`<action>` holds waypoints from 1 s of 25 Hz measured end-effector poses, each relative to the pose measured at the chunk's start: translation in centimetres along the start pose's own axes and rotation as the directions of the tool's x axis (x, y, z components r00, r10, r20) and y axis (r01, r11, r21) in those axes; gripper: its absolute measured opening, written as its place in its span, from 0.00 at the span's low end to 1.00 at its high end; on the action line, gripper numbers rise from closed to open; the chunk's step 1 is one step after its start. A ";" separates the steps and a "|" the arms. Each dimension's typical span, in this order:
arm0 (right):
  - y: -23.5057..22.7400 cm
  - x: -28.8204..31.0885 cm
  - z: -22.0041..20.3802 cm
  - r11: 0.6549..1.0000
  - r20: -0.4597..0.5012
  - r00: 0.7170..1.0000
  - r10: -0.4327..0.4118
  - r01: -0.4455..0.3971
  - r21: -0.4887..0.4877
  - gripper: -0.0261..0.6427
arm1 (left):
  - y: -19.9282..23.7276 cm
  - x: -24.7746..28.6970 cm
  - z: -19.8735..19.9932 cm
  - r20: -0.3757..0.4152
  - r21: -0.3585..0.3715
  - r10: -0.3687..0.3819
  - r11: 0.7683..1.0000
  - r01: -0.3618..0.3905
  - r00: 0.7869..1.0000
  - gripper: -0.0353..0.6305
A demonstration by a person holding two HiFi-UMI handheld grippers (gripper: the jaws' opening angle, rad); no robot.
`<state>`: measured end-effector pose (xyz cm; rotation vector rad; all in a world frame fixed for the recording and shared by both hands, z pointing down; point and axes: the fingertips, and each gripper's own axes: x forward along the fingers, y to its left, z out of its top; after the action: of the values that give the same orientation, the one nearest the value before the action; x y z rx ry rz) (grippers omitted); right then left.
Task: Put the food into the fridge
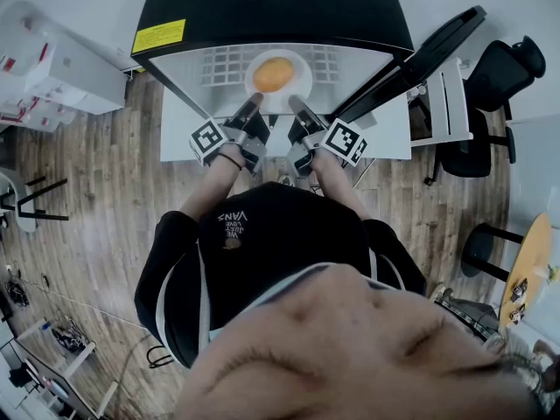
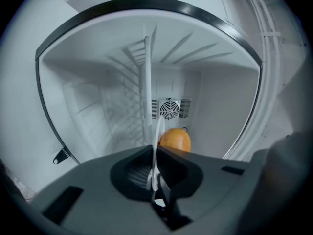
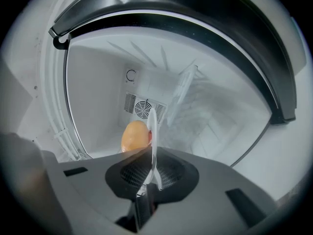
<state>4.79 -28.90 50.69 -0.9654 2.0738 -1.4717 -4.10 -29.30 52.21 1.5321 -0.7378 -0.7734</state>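
An orange-yellow fruit (image 1: 272,74) lies on a white plate (image 1: 303,78) held level in the open fridge (image 1: 271,7). My left gripper (image 1: 248,109) is shut on the plate's near-left rim, and my right gripper (image 1: 300,109) is shut on its near-right rim. In the left gripper view the plate (image 2: 157,143) shows edge-on between the closed jaws of the left gripper (image 2: 155,155), with the fruit (image 2: 175,140) just right of it. The right gripper view has the plate (image 3: 152,131) clamped in the right gripper (image 3: 152,156), with the fruit (image 3: 135,136) to its left.
The fridge interior is white, with a round fan vent (image 2: 169,109) on the back wall and a wire shelf (image 2: 131,99). Its door (image 1: 426,52) stands open at the right. Black chairs (image 1: 490,103) and a white table (image 1: 394,134) stand on the wood floor.
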 end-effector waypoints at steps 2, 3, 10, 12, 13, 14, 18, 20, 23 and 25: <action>0.0 0.1 0.1 1.000 0.001 1.000 0.000 0.000 0.005 0.08 | 0.3 0.0 0.1 0.003 -0.017 0.009 1.000 -0.008 1.000 0.09; 0.0 0.1 0.1 1.000 0.002 1.000 0.000 0.000 0.008 0.08 | 0.0 0.2 0.1 0.003 -0.016 0.003 1.000 -0.003 1.000 0.09; -0.3 0.4 0.5 1.000 0.005 1.000 -0.009 0.009 0.018 0.08 | 0.2 0.7 0.4 0.008 -0.029 -0.004 1.000 0.004 1.000 0.09; -0.3 0.5 0.5 1.000 0.004 1.000 -0.010 0.010 0.021 0.08 | -0.6 0.8 0.3 0.008 -0.024 -0.015 1.000 0.015 1.000 0.09; -0.3 0.5 0.5 1.000 0.002 1.000 -0.011 0.011 0.022 0.08 | -0.7 0.9 0.3 0.009 -0.024 -0.017 1.000 0.018 1.000 0.09; -0.4 0.5 0.5 1.000 0.001 1.000 -0.011 0.011 0.022 0.08 | -0.7 0.9 0.3 0.012 -0.027 -0.018 0.999 0.018 1.000 0.09; -0.5 0.8 0.5 1.000 -0.004 1.000 -0.016 0.017 0.019 0.08 | -0.7 0.9 0.5 0.027 -0.046 -0.020 0.999 0.021 0.999 0.09; -0.6 0.8 0.5 1.000 -0.003 1.000 -0.018 0.019 0.023 0.08 | -0.8 1.0 0.5 0.028 -0.045 -0.022 0.999 0.023 0.999 0.09; -0.7 0.9 0.5 0.999 -0.003 1.000 -0.022 0.023 0.033 0.08 | -0.9 1.1 0.6 0.031 -0.048 -0.031 0.998 0.032 0.999 0.09; -0.8 0.9 0.5 0.999 -0.002 1.000 -0.024 0.024 0.038 0.08 | -0.9 1.1 0.7 0.033 -0.051 -0.031 0.998 0.033 0.999 0.09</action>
<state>4.73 -30.05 51.32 -0.9782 2.0345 -1.5196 -4.00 -30.47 51.20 1.4913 -0.7130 -0.8367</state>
